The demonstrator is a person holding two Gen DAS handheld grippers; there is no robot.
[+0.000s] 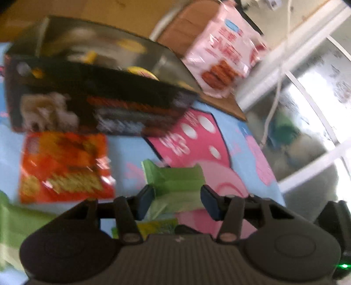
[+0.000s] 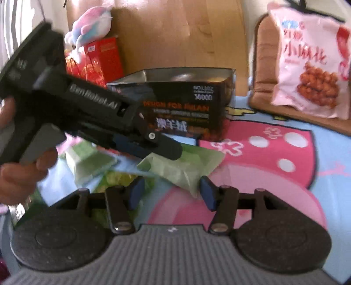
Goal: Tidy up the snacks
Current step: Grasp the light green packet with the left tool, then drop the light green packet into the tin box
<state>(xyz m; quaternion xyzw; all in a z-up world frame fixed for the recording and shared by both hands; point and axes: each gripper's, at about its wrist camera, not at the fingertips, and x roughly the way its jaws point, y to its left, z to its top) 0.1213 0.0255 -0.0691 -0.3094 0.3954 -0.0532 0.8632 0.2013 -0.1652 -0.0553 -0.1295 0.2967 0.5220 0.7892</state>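
Note:
A black open-topped box (image 1: 94, 94) (image 2: 186, 103) stands on the cartoon mat, with some yellow snacks inside. My left gripper (image 1: 177, 199) is open, its fingers on either side of a green snack packet (image 1: 175, 182); in the right wrist view the left gripper (image 2: 162, 149) sits over that green packet (image 2: 186, 166). My right gripper (image 2: 171, 193) is open and empty, just short of the same packet. An orange-red snack bag (image 1: 63, 168) lies in front of the box. A pink snack bag (image 1: 226, 54) (image 2: 311, 68) leans at the back right.
More green packets (image 2: 90, 162) (image 1: 15, 221) lie to the left. Red boxes (image 2: 98, 61) and a plush toy (image 2: 92, 19) stand behind the black box. A brown cushion (image 2: 263, 65) backs the pink bag. A window and cable (image 1: 272, 105) lie to the right.

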